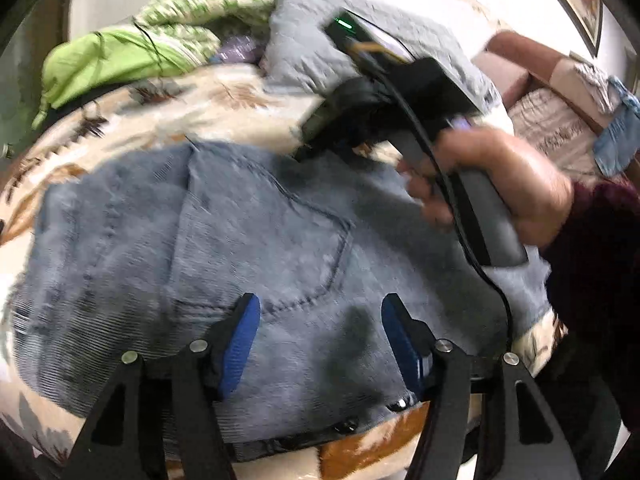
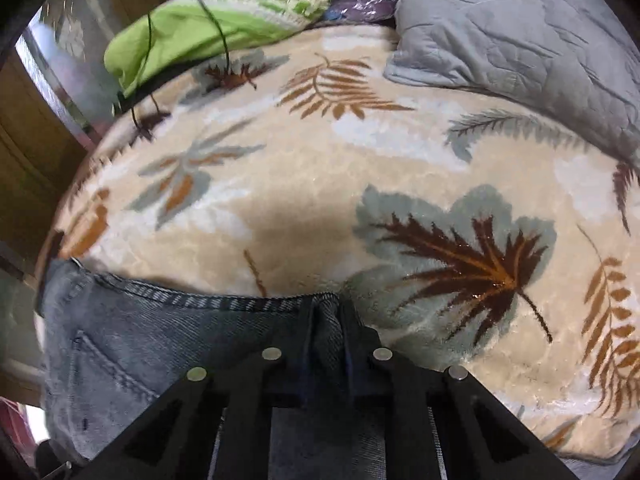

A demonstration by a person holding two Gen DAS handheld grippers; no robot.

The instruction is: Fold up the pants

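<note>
- The faded blue denim pants (image 1: 224,240) lie flat on the cream plush blanket with brown and grey-green leaf print (image 2: 320,184). They fill the middle and lower part of the left wrist view, from about 9 o'clock to 4 o'clock, with a back pocket facing up.
- The left gripper (image 1: 320,340) hovers low over the denim at 6 o'clock in its own view. Its blue pads (image 1: 240,340) stand well apart and no cloth is between them.
- The right gripper (image 2: 326,320) is closed on the stitched edge of the pants; a narrow fold of denim stands pinched between its black fingers at 6 o'clock in the right wrist view.
- In the left wrist view the same right gripper shows at 1 o'clock, carried by a hand (image 1: 500,188) in a dark red sleeve.
- I judge the denim to be rather heavy and thick, soft enough to bend but not slippery, and not fragile. It will likely sag and drag on the plush blanket when lifted.
- The hemmed edges and corners seem the best places to take hold, because the doubled seam gives the pads something firm. The left gripper could take the near edge under it.
- A grey quilted pillow (image 2: 520,28) and a light green bundle of bedding (image 2: 192,36) lie at 12 o'clock, well apart from the pants.
</note>
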